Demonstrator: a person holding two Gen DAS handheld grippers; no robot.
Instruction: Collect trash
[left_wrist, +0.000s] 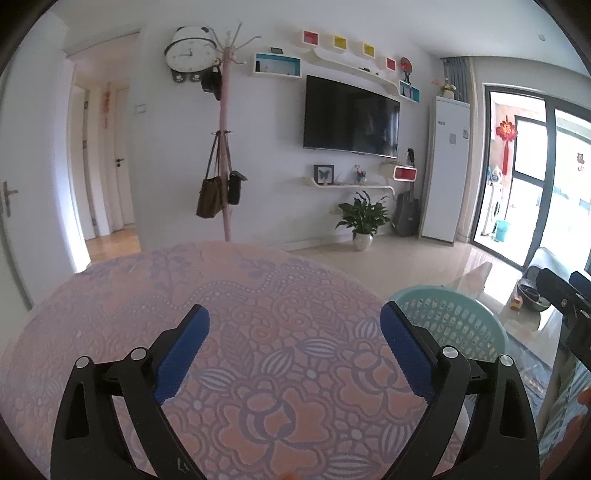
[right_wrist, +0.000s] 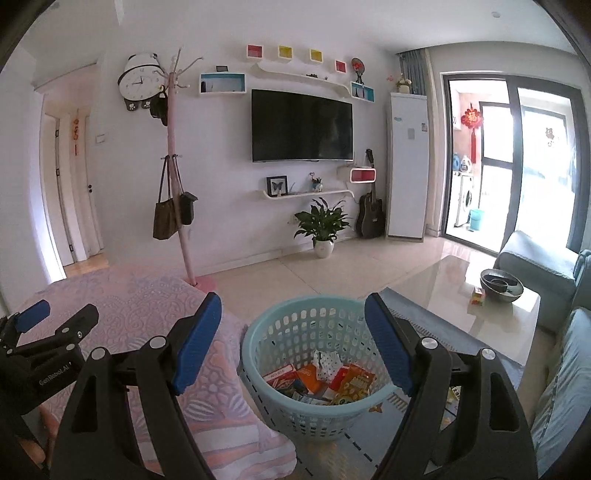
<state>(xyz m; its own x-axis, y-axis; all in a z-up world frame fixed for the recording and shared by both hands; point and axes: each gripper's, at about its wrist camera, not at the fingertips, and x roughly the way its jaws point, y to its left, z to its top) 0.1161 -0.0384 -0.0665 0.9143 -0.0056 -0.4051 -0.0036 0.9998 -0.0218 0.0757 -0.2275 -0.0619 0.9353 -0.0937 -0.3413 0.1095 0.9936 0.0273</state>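
L gripper (left_wrist: 294, 325) hangs over the pink floral cloth (left_wrist: 236, 295), jaws spread wide w/ nothing between them. Just right of the cloth sits the light-blue basket (right_wrist: 314, 413) on the floor mat, holding the trash (right_wrist: 325, 380): red, orange & yellow wrappers plus a crumpled white piece. R gripper (right_wrist: 293, 314) is above the basket's near side, jaws also spread, nothing pinched. Further right, glass bench (right_wrist: 461, 295) w/ a dark bowl (right_wrist: 501, 285).
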